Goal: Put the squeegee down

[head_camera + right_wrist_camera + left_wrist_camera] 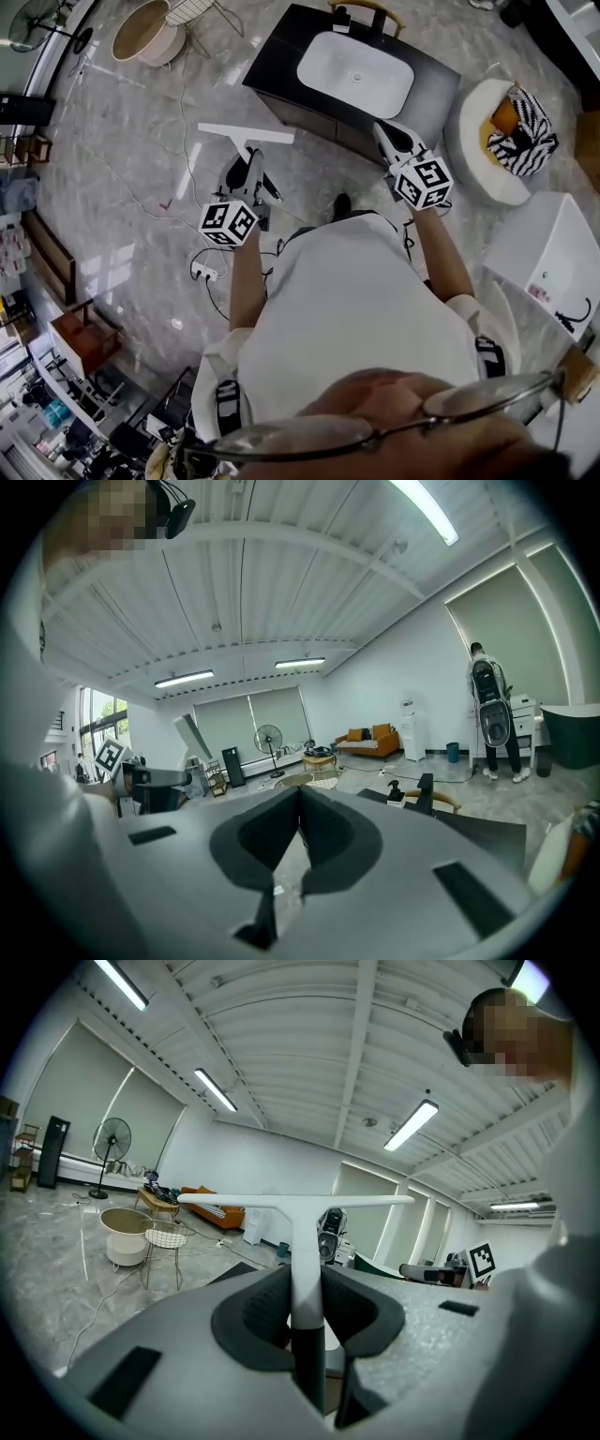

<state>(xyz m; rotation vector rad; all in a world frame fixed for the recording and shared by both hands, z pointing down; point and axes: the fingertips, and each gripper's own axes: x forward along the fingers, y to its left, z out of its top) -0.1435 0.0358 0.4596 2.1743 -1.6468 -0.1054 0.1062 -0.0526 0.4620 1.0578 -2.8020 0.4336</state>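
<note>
Left gripper (306, 1283): jaws clenched on squeegee (298, 1206) handle; handle upright between pads, white blade crosswise beyond tips. Right gripper (300, 799): jaws pressed together, nothing between. Head view: squeegee held aloft over grey floor (141, 169), blade just left of dark vanity (281, 66) with white basin (356, 73); right gripper at vanity's near edge. Far left: round tub (145, 33), wire chair (202, 11). Right: white round seat (473, 150) bearing striped cloth (525, 141).
</note>
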